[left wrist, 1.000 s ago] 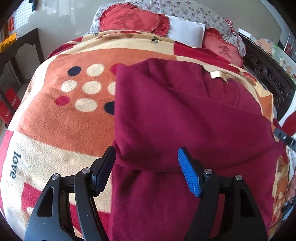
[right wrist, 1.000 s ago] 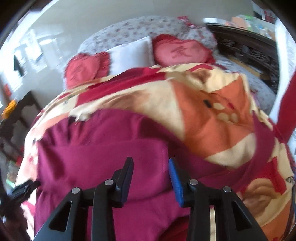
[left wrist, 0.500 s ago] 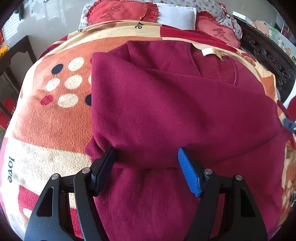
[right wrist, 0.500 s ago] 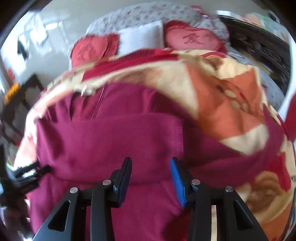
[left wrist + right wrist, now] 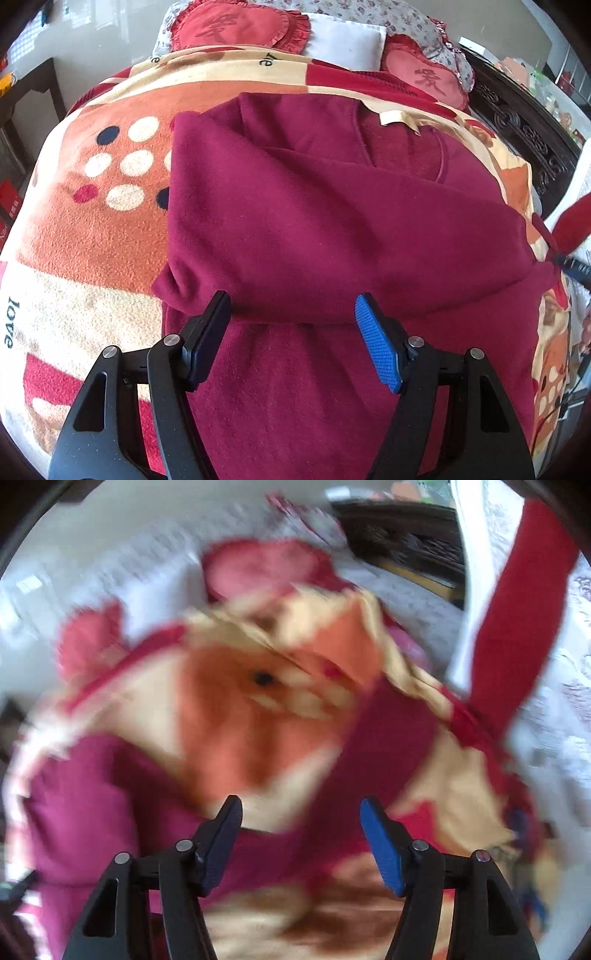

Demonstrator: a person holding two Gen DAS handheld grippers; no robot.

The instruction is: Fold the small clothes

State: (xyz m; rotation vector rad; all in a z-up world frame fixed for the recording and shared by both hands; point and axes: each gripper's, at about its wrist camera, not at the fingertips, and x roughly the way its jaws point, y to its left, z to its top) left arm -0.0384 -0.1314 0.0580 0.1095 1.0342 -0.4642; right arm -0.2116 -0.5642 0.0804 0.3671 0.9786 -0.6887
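Note:
A dark red fleece garment lies on the bed, its top layer folded over toward me, with a beige neck label at the far end. My left gripper is open and empty, its jaws just at the folded edge. In the blurred right wrist view my right gripper is open and empty, above the blanket at the garment's right side. A strip of the garment runs past its jaws.
An orange, cream and red patterned blanket covers the bed. Red heart cushions and a white pillow lie at the head. A dark carved wooden frame runs along the right. A dark side table stands at the left.
My right gripper has opened wide and swung right, off the garment fold onto the blanket side. My left gripper stays open at the folded edge; its view barely shifted.

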